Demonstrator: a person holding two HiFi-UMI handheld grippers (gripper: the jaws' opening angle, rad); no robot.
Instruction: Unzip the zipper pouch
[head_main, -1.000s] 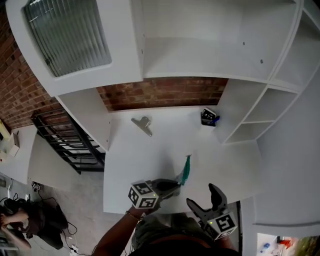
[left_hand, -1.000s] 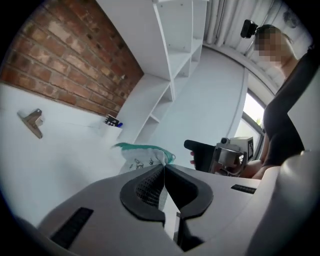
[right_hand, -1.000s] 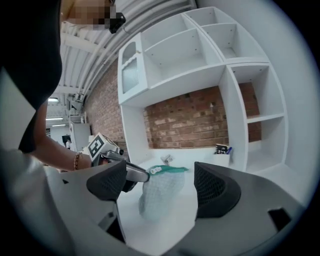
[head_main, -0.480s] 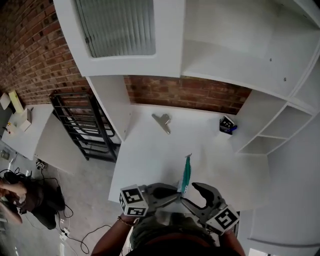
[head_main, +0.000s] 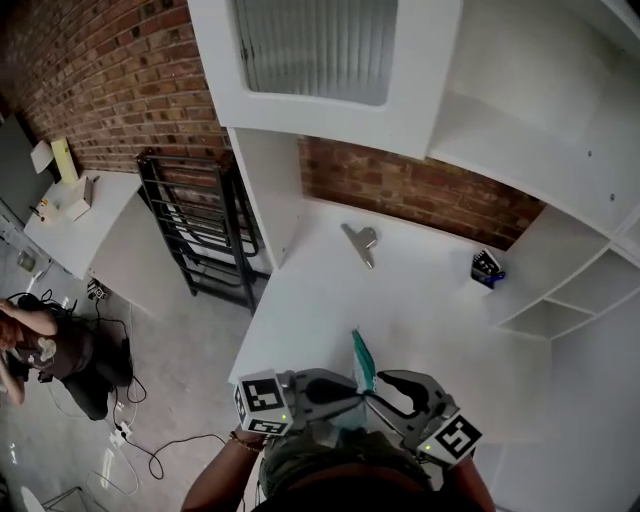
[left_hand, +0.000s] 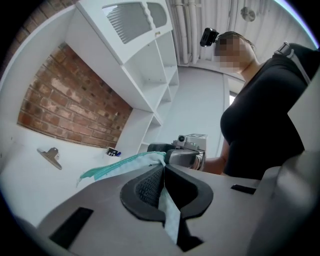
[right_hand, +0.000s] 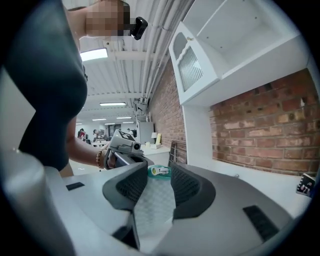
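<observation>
A teal-edged pouch of white mesh hangs above the near edge of the white table. My left gripper is shut on one end of it. In the left gripper view the mesh runs edge-on through the left gripper, and the teal zipper edge trails off to the left. My right gripper faces the left one from the right. Its jaws have just been closing. In the right gripper view the pouch lies flat in the gap of the right gripper, still apart, with the zipper pull at the tips.
A metal binder clip lies near the brick wall at the table's back. A black pen holder stands at the back right by white shelving. A black metal rack stands left of the table. White cabinets hang overhead.
The right gripper has swung in from the lower right to meet the left one, and its jaws have narrowed around the pouch. Both grippers and the pouch have risen off the table.
</observation>
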